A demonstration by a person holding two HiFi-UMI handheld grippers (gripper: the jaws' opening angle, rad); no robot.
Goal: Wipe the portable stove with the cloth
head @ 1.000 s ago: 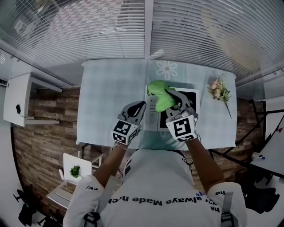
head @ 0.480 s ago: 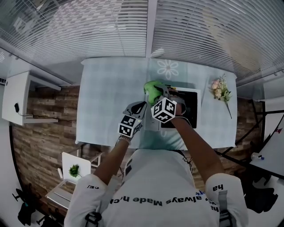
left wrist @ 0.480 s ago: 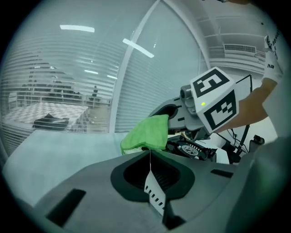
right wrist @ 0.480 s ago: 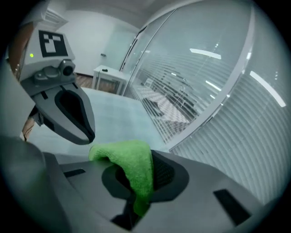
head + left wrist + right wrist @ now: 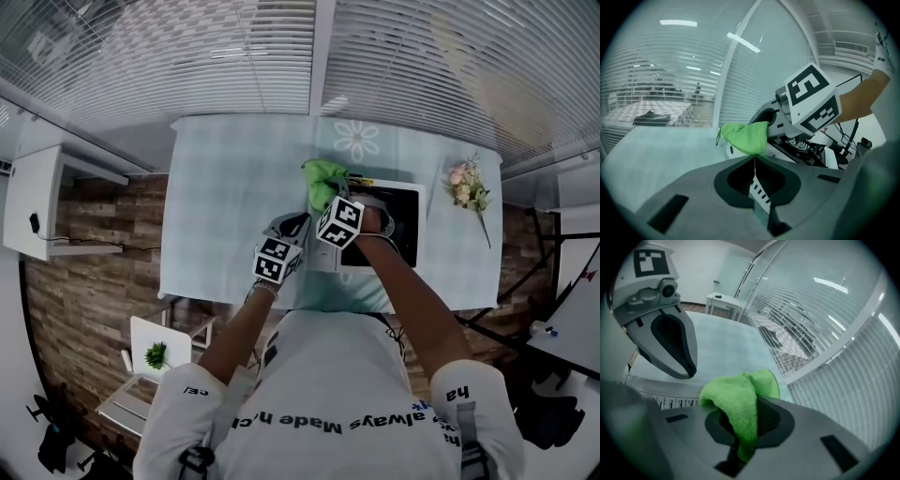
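The portable stove (image 5: 401,228) sits on the table (image 5: 225,216), right of centre, white-framed with a dark top. My right gripper (image 5: 328,194) is shut on the green cloth (image 5: 322,179), pressing it at the stove's far left corner. In the right gripper view the cloth (image 5: 736,401) bulges out between the jaws of that gripper (image 5: 752,404) above the stove's printed panel (image 5: 661,400). My left gripper (image 5: 297,223) hovers shut and empty just left of the stove's near side. Its jaws (image 5: 754,161) meet in a thin line, pointing at the cloth (image 5: 743,136) and burner (image 5: 806,147).
A small bunch of flowers (image 5: 466,191) lies on the table's right end. A daisy print (image 5: 357,142) marks the cloth-covered table behind the stove. Blinds close off the far side. A white cabinet (image 5: 37,211) stands at left, and a stool with a plant (image 5: 155,354) below.
My right gripper has carried the cloth leftward and away from me, from over the stove's top to its far left corner. The left gripper has shifted only slightly.
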